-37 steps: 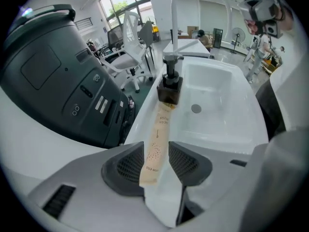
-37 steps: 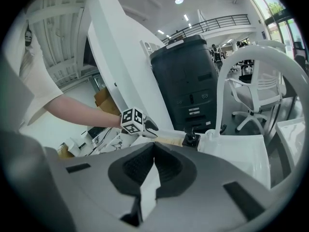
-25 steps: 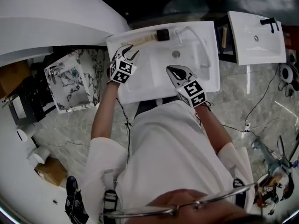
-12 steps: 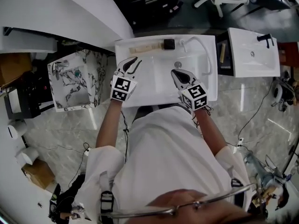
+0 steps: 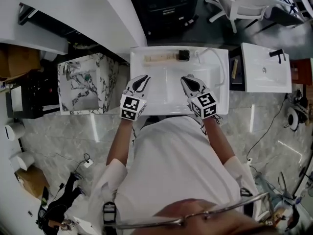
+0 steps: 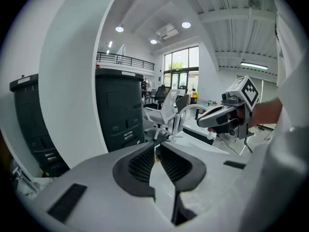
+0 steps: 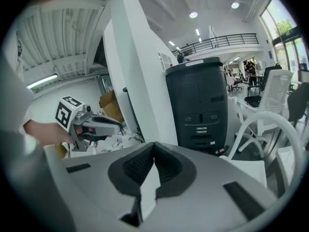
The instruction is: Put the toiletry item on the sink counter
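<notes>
The toiletry item is a pale tube with a black cap. It lies flat along the back ledge of the white sink counter, left of the faucet. My left gripper hovers over the basin's near left part, well short of the tube. Its jaws are closing to a narrow gap with nothing between them. My right gripper hovers over the basin's near right part, shut and empty. Each gripper view shows the other gripper, the right one and the left one.
A white curved faucet stands at the sink's back right. A marble-patterned open box sits left of the sink, and a second white sink lies to the right. A black cabinet and a white chair stand beyond.
Both grippers drew back from the sink's far ledge toward its near edge. The left jaws went from spread wide to almost together. The tube stayed where it lay.
</notes>
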`<state>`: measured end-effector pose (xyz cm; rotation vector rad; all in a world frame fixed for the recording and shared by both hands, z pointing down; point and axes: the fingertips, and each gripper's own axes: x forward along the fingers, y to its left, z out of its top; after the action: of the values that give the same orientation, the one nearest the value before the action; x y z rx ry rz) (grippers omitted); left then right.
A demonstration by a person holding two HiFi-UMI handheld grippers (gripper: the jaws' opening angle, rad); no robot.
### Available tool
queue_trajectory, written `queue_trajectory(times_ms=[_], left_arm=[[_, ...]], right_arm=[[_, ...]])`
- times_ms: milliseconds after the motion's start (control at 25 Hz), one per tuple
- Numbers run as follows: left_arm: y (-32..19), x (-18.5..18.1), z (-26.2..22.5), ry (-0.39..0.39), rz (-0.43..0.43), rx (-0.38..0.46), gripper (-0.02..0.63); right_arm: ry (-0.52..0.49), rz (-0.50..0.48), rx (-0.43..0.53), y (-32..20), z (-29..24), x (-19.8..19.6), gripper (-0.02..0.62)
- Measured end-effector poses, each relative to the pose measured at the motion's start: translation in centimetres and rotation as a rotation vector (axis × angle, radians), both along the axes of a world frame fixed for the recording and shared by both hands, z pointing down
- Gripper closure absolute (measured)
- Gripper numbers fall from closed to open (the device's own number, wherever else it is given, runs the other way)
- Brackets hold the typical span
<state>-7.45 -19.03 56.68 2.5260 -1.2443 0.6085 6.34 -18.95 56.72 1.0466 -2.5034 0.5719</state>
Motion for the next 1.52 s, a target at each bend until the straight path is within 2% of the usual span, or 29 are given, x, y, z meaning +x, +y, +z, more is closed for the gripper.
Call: queue_trajectory(times_ms=[440, 640, 1520], left_arm=[[2.5, -1.8, -3.3, 0.108, -0.09, 0.045, 0.601], [3.4, -2.3, -3.5, 0.152, -0.104, 0.027, 0.601], [4.9, -1.8, -3.8, 0.18, -0.066, 0.021, 0.601]], right_arm=[[0.047, 0.001, 0.099, 0.6, -1.7, -0.2, 0.589], [0.065, -0.007, 0.146, 0.8, -2.7, -0.4, 0.589], [0.031, -0.017, 0.164, 2.7, -3.8, -1.6, 0.589]])
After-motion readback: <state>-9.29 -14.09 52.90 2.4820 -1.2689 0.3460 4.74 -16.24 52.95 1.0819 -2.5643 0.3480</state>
